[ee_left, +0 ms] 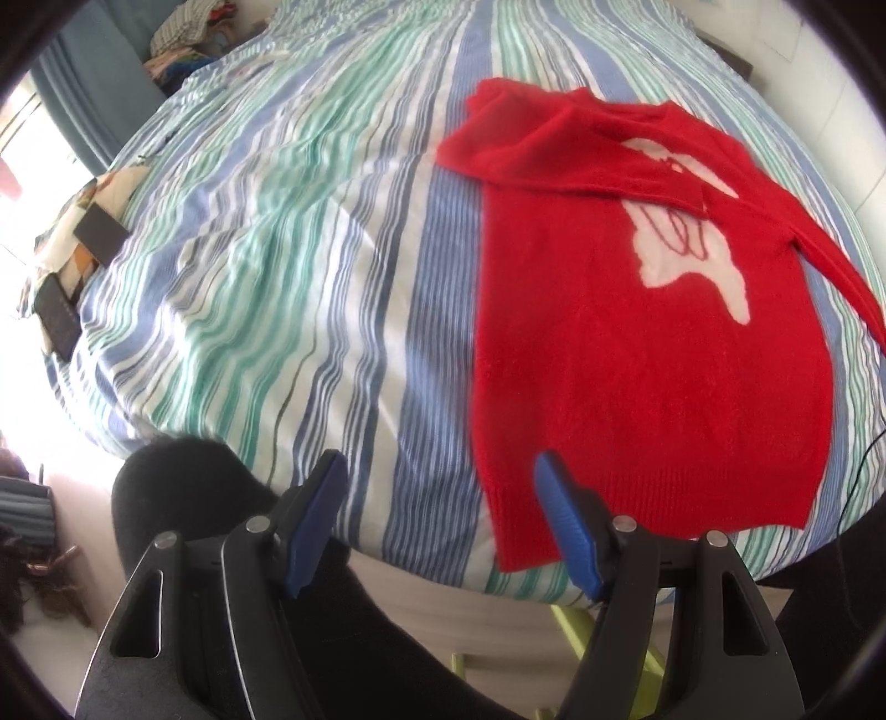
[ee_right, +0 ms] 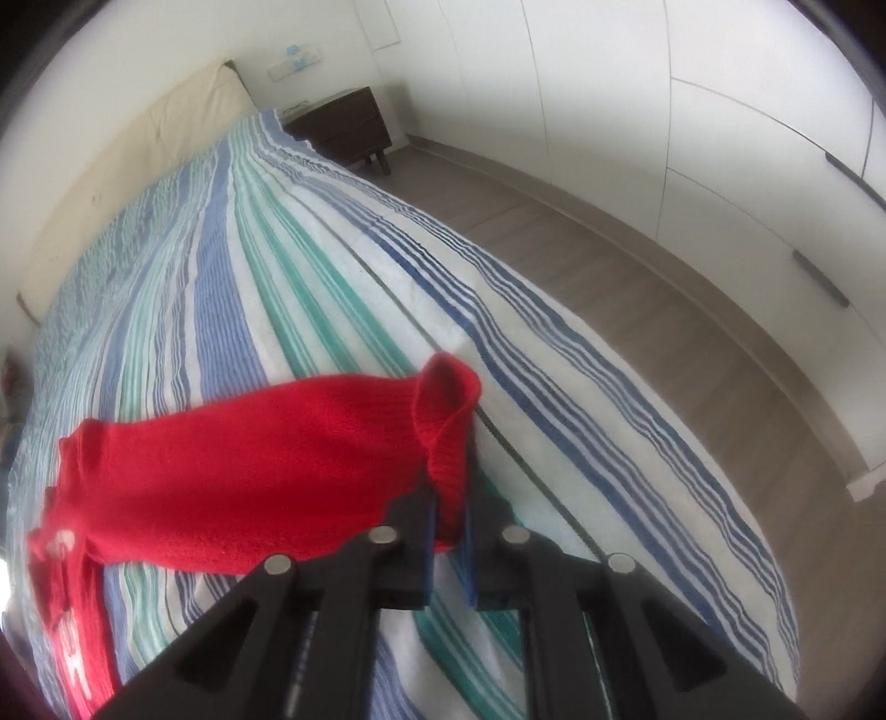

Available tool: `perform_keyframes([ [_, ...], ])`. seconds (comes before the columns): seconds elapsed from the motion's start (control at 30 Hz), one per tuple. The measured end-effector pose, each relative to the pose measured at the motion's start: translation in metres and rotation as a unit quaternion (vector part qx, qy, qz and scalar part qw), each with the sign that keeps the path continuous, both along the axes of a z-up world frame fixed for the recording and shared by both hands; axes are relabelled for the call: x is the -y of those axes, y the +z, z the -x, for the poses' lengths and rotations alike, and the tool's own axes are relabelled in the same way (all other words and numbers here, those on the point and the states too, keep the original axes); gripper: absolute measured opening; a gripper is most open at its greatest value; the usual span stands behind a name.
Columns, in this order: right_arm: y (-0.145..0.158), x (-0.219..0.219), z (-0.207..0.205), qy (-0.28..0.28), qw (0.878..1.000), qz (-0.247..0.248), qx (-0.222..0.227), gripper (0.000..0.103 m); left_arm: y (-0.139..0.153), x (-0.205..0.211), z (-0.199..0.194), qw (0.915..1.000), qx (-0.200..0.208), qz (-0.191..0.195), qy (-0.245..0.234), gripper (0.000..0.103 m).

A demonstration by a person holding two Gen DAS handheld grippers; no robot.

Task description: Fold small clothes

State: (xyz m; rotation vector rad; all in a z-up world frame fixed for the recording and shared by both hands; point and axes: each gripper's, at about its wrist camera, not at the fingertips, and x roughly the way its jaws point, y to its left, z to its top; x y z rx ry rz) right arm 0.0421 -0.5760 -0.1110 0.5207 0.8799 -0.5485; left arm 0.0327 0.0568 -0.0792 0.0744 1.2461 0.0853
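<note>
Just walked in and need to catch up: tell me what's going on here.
A person with a gripper in each hand is folding a red sweater on a striped bed. The right gripper is shut on the cuff of one sleeve, holding it up off the bedcover. The left gripper is open near the sweater's hem, holding nothing. The other sleeve already lies folded across the chest; the body lies flat.

Right gripper (ee_right: 448, 520) pinches red sweater sleeve (ee_right: 443, 437) above bed (ee_right: 343, 310).

Sweater (ee_left: 653, 354) right sleeve cut off by frame edge; clothes pile (ee_left: 188, 33) blurred.
</note>
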Motion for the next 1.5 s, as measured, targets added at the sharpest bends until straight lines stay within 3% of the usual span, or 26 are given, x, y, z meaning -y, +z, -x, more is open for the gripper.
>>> perform_keyframes([
  [0.2,-0.003,0.002,0.000,-0.004,1.000,-0.002,-0.003,0.009,0.006,0.001,-0.010,0.9996,0.015,-0.020,-0.016,0.072],
  [0.3,0.004,0.000,0.011,-0.010,1.000,0.004,-0.005,0.040,0.023,0.003,-0.025,0.9980,0.047,-0.029,-0.030,0.074],
  [0.33,0.010,-0.002,0.018,-0.017,1.000,0.014,-0.007,0.059,0.030,0.005,-0.032,0.9971,0.061,-0.027,-0.037,0.078],
  [0.37,0.017,-0.004,0.027,-0.027,0.999,0.026,-0.007,0.068,0.037,0.008,-0.039,0.9955,0.078,-0.024,-0.047,0.080],
  [0.5,0.048,-0.030,0.058,-0.022,0.998,0.063,0.012,0.069,0.056,0.041,-0.078,0.9841,0.131,0.000,-0.119,0.089],
  [0.57,0.060,-0.055,0.067,0.014,0.997,0.066,0.028,0.069,0.049,0.075,-0.101,0.9734,0.124,0.011,-0.192,0.090],
  [0.63,0.065,-0.086,0.073,0.051,0.996,0.060,0.041,0.071,0.031,0.114,-0.120,0.9542,0.108,0.005,-0.279,0.089],
  [0.73,0.058,-0.128,0.076,0.092,0.994,0.026,0.056,0.071,-0.007,0.165,-0.141,0.9206,0.098,-0.063,-0.373,0.088],
  [0.77,0.053,-0.140,0.076,0.100,0.993,0.009,0.060,0.071,-0.020,0.177,-0.149,0.9138,0.087,-0.083,-0.388,0.086],
  [0.83,0.043,-0.161,0.076,0.114,0.991,-0.025,0.064,0.071,-0.044,0.190,-0.168,0.9104,0.059,-0.102,-0.397,0.079],
  [0.93,0.030,-0.191,0.076,0.142,0.987,-0.033,0.063,0.071,-0.067,0.198,-0.194,0.9216,0.040,-0.101,-0.373,0.073],
  [1.0,0.024,-0.209,0.076,0.163,0.985,-0.016,0.058,0.071,-0.072,0.196,-0.205,0.9321,0.040,-0.070,-0.353,0.054],
  [1.03,0.021,-0.217,0.079,0.173,0.983,-0.007,0.056,0.071,-0.072,0.193,-0.210,0.9396,0.036,-0.046,-0.337,0.022],
  [1.07,0.020,-0.225,0.080,0.182,0.982,0.002,0.052,0.071,-0.069,0.188,-0.214,0.9479,0.034,-0.031,-0.315,0.005],
  [1.2,0.020,-0.238,0.081,0.205,0.977,0.025,0.050,0.071,-0.024,0.125,-0.218,0.9736,0.083,0.062,-0.203,0.003],
  [1.3,0.023,-0.239,0.081,0.210,0.976,0.034,0.057,0.071,0.012,0.025,-0.219,0.9843,0.112,0.123,-0.060,0.003],
  [1.4,0.020,-0.240,0.081,0.212,0.975,0.031,0.054,0.071,0.024,-0.092,-0.210,0.9784,0.126,0.133,0.096,0.003],
  [1.5,0.016,-0.242,0.076,0.216,0.975,0.023,0.053,0.071,0.009,-0.179,-0.192,0.9677,0.110,0.094,0.207,0.003],
])
